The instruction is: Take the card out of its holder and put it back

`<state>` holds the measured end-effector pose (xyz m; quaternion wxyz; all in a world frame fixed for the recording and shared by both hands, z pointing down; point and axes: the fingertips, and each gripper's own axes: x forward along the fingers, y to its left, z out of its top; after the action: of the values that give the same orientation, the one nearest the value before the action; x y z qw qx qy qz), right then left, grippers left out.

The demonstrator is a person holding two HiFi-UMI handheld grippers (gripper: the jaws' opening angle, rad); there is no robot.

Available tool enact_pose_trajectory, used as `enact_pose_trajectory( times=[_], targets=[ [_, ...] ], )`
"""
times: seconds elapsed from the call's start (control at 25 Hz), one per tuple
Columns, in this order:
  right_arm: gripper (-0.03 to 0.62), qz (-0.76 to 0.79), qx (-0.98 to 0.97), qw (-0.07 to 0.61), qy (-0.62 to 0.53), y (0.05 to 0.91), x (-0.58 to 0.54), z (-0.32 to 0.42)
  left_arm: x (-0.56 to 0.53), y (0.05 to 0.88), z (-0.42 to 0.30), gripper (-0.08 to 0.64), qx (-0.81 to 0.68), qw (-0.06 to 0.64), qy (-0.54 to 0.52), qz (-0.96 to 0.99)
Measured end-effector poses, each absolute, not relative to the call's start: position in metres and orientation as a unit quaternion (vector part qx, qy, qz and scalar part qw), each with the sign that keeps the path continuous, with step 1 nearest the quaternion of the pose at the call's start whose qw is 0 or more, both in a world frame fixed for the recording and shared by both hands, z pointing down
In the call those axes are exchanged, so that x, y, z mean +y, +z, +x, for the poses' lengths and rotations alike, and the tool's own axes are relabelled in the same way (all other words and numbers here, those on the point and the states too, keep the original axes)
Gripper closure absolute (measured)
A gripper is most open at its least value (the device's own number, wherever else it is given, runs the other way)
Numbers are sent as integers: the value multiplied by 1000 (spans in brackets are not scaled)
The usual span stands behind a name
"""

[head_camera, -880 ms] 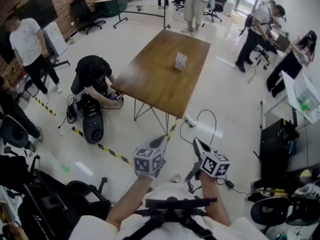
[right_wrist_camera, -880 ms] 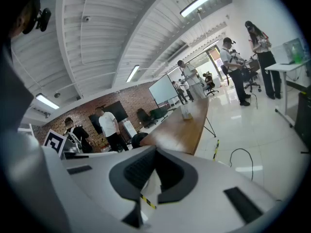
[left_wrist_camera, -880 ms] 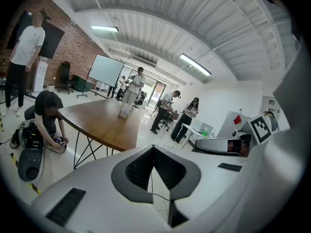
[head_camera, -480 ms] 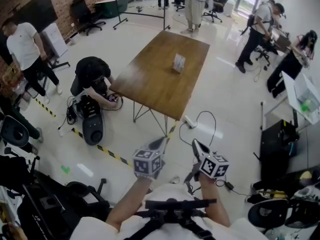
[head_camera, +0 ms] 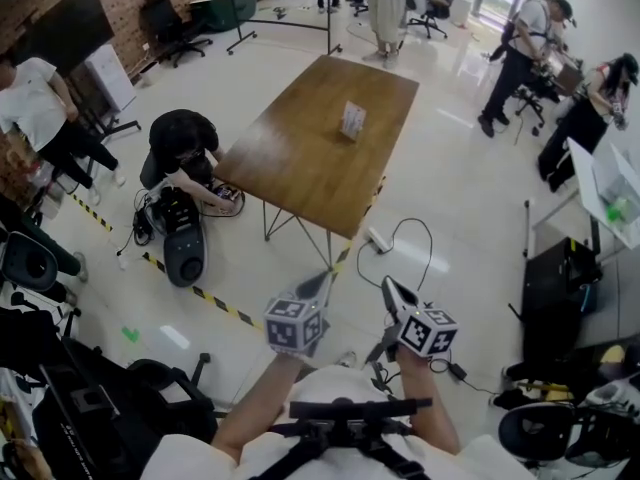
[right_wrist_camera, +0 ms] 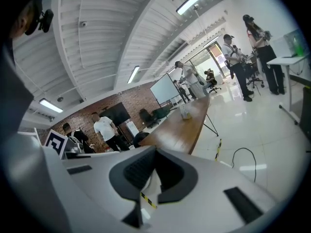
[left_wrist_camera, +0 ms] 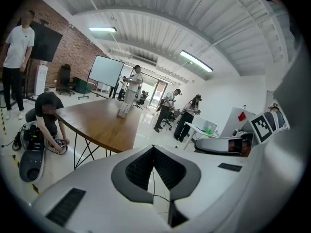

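Observation:
The card sits upright in its clear holder (head_camera: 352, 120) near the far end of the wooden table (head_camera: 300, 163), several steps ahead of me. Both grippers are held close to my body, over the floor and well short of the table. My left gripper (head_camera: 327, 276) is shut with its pads meeting and nothing between them. My right gripper (head_camera: 386, 283) is shut and empty as well. The left gripper view shows the holder (left_wrist_camera: 124, 110) on the table (left_wrist_camera: 97, 123) beyond the left gripper (left_wrist_camera: 153, 147). The right gripper view shows the holder (right_wrist_camera: 184, 111) far beyond the right gripper (right_wrist_camera: 155, 148).
A person (head_camera: 185, 140) crouches at the table's left side beside a black machine (head_camera: 186, 248) on the floor. Yellow-black tape (head_camera: 215, 303) crosses the floor before the table. A power strip with cable (head_camera: 380, 240) lies near the table's corner. People, chairs and desks (head_camera: 600, 183) line the room.
The table and card holder have drifted slightly left in the head view. A person standing at the left has shifted. Both grippers stay shut in the same places.

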<state>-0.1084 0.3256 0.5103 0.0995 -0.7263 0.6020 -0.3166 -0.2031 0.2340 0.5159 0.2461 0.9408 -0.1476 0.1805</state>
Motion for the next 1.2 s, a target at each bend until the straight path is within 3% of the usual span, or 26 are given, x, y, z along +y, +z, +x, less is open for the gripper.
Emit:
enact_pose_trajectory(
  times=[0.48,1.2],
  targets=[
    [588,-702,617,119,-334,530,345,-90,244,526,-195,565,-184,243,186,934],
    [588,-711,600,131,-342,539,299,-9,193,531,-105,565,-155,242,192,938]
  ],
)
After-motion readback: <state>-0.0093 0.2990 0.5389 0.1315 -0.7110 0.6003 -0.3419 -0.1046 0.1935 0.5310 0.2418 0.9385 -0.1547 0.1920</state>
